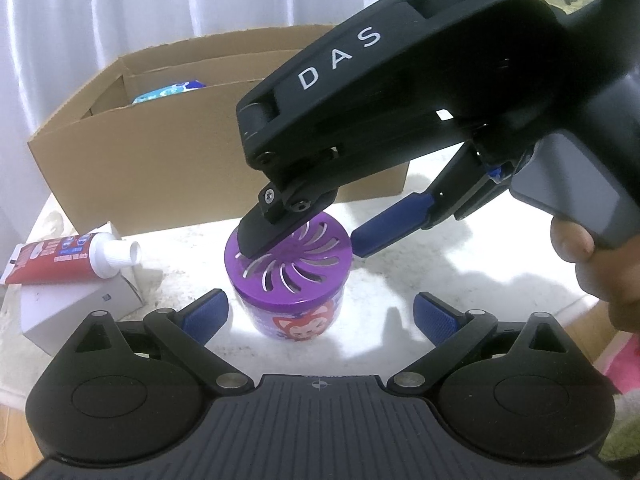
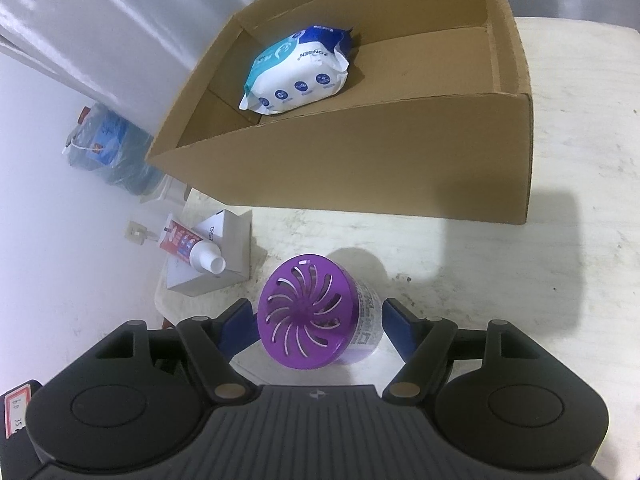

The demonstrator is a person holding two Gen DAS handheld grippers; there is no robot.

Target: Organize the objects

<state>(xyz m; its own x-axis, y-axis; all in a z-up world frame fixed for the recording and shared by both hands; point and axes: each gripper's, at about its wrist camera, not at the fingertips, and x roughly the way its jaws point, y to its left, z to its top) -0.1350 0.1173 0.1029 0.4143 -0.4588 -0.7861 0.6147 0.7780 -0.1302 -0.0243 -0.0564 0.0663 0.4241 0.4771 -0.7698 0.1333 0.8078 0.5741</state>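
Observation:
A purple air-freshener can (image 1: 296, 276) with a slotted swirl lid stands upright on the white table, in front of the cardboard box (image 1: 160, 168). My right gripper (image 1: 302, 248) comes down over it from the upper right. Its fingers straddle the can (image 2: 308, 320), the pads close to its sides and not visibly pressing. Seen from its own camera, the right gripper (image 2: 320, 320) is open around the lid. My left gripper (image 1: 320, 316) is open too, low and just in front of the can, touching nothing. A pack of wet wipes (image 2: 298, 72) lies inside the box (image 2: 360, 168).
A red toothpaste tube (image 1: 60, 260) rests on a small white carton (image 1: 72, 304) at the table's left edge. A person's hand (image 1: 580, 252) grips the right gripper's handle. A plastic bag (image 2: 108, 148) sits on the floor beyond the table. A white curtain hangs behind.

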